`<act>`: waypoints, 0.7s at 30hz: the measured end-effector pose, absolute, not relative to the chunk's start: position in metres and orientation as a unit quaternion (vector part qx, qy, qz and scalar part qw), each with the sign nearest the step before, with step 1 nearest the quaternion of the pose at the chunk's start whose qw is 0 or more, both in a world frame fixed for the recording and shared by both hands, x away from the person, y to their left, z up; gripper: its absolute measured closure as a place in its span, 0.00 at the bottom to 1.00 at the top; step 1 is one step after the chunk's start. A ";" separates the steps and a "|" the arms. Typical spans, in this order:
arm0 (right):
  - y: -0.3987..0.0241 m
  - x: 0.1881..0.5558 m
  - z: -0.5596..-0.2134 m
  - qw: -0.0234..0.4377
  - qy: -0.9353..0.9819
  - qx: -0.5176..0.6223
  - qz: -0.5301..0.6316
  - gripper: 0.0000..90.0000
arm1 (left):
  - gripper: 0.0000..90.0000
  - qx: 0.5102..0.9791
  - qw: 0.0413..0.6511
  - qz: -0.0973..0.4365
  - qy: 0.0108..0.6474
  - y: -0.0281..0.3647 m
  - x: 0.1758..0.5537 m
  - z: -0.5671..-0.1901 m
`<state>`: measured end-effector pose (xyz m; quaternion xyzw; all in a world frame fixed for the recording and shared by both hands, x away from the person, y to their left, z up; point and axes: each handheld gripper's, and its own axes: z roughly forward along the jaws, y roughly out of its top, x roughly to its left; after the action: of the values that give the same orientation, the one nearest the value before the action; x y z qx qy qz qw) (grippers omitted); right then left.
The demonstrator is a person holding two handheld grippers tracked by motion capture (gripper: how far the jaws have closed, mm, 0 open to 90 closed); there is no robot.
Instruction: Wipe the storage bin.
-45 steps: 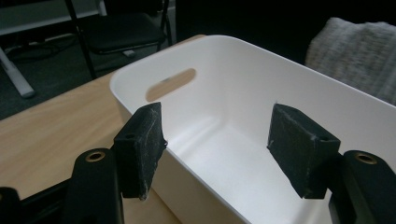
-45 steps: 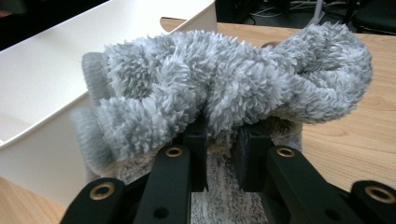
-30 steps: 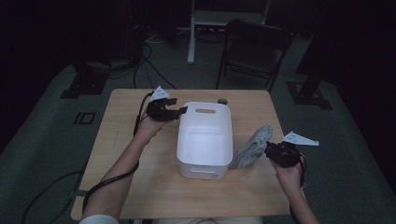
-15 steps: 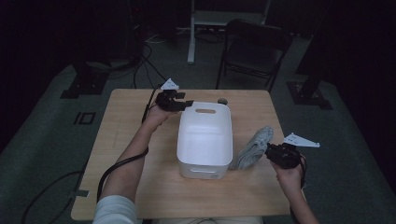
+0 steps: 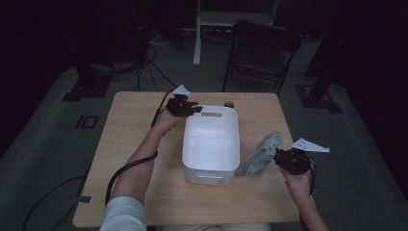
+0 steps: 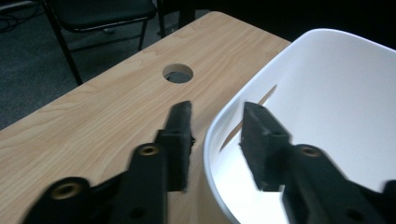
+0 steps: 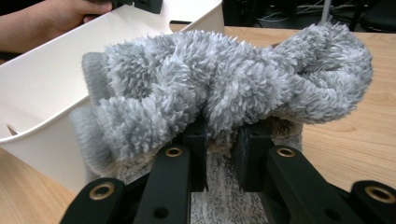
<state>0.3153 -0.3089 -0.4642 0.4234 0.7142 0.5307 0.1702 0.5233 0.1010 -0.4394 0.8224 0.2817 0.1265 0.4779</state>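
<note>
The left gripper (image 6: 215,135) reaches over a corner of the white bin (image 6: 327,93), its two black jaws astride the bin's rim: one jaw outside over the wooden table (image 6: 93,116), the other inside the bin's wall. The jaws have just been closing, with the rim between them, and a gap shows on either side of it. Ahead of the outer jaw a round hole (image 6: 178,73) pierces the tabletop, and beyond the table's edge stands a dark chair (image 6: 93,14).

Dim room, bright table, slight blur
</note>
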 end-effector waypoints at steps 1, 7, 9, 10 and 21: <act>-0.310 0.315 -0.465 0.170 0.714 0.425 0.530 0.86 | 0.79 0.822 0.479 0.126 0.281 0.102 0.523 -0.440; -0.313 0.316 -0.464 0.169 0.709 0.428 0.534 0.86 | 0.84 0.811 0.478 0.154 0.298 0.110 0.513 -0.441; -0.312 0.315 -0.463 0.171 0.709 0.427 0.534 0.86 | 0.85 0.806 0.480 0.163 0.305 0.117 0.508 -0.443; -0.312 0.315 -0.463 0.171 0.709 0.427 0.534 0.86 | 0.85 0.806 0.480 0.163 0.305 0.117 0.508 -0.443; -0.309 0.315 -0.462 0.173 0.710 0.426 0.533 0.86 | 0.67 0.808 0.477 0.168 0.302 0.128 0.500 -0.439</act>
<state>0.3145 -0.3093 -0.4615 0.4256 0.7102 0.5333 0.1731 0.4998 0.1278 -0.4386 0.8081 0.3023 0.1679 0.4769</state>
